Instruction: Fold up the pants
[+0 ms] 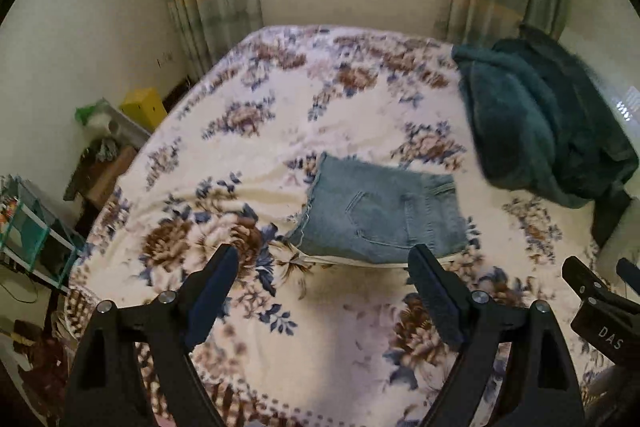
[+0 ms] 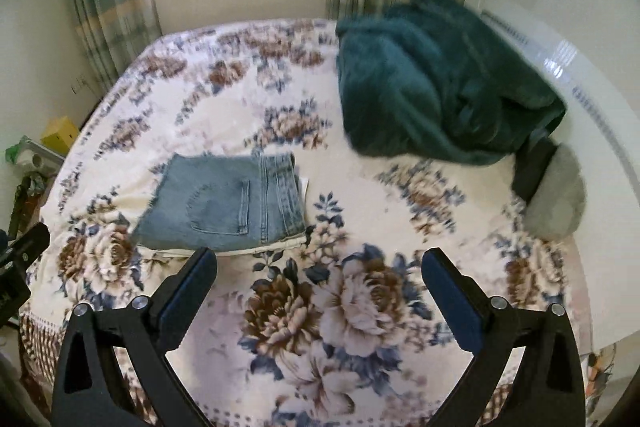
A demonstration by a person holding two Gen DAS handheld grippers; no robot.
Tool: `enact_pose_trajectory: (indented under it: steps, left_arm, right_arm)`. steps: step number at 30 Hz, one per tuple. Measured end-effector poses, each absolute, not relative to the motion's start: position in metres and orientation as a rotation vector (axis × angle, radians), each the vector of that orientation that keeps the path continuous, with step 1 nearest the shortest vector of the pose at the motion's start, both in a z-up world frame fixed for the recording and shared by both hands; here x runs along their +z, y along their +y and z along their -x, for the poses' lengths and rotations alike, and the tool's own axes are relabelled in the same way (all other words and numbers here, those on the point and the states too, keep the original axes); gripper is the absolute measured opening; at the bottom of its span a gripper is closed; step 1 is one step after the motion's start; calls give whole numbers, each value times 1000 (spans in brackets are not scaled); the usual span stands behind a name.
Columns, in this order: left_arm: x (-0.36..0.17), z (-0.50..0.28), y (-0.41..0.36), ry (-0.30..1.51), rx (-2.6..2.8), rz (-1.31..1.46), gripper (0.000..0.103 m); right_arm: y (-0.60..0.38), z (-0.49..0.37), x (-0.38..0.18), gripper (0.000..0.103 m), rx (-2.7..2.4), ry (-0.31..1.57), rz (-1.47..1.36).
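Faded blue denim pants [image 1: 384,211], folded into a compact rectangle, lying flat mid-bed on the cream floral bedspread [image 2: 360,307], long axis crosswise, just beyond both tongs. Left tongs [image 1: 324,259] spread wide, empty, nearest, facing the near edge; right tongs [image 2: 320,263] likewise spread, empty, offset rightward. Open bedspread all round; crumpled teal fleece blanket [image 2: 432,91] well apart, far right.

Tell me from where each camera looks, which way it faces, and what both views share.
Left wrist: sits on the left tongs, above the bed's near edge, facing the window; its open fingers frame the shorts; the right tongs show at right.
Right wrist: sits on the right tongs, facing the same way; open fingers over the bedspread, shorts ahead-left; the left tongs show at left.
Shared: bed, shorts, green blanket, curtains, window.
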State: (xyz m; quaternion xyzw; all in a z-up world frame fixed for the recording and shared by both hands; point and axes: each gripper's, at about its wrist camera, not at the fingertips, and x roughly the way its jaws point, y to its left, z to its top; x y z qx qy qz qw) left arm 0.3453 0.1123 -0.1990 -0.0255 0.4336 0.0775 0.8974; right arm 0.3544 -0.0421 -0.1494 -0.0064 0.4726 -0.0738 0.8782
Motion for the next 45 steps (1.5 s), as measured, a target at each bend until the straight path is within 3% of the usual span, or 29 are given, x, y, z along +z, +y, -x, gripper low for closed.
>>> enact_pose_trajectory:
  steps: [8,20,30,45]
  left_arm:
    - [-111,-249,104,796,142,37,86]
    - [-32,-161,116,715,92,31,87]
    - [-9,-116,136,668,130,32,87]
    - [0,-84,140,649,127,31,87]
  right_arm:
    - [-37,-240,-40,103,-123,883,27]
    - [-17,-109,82,103,-111,771,43]
    - [-1,-59,134,103,-90,715,17]
    - [14,-38,160,103,-53,689,26]
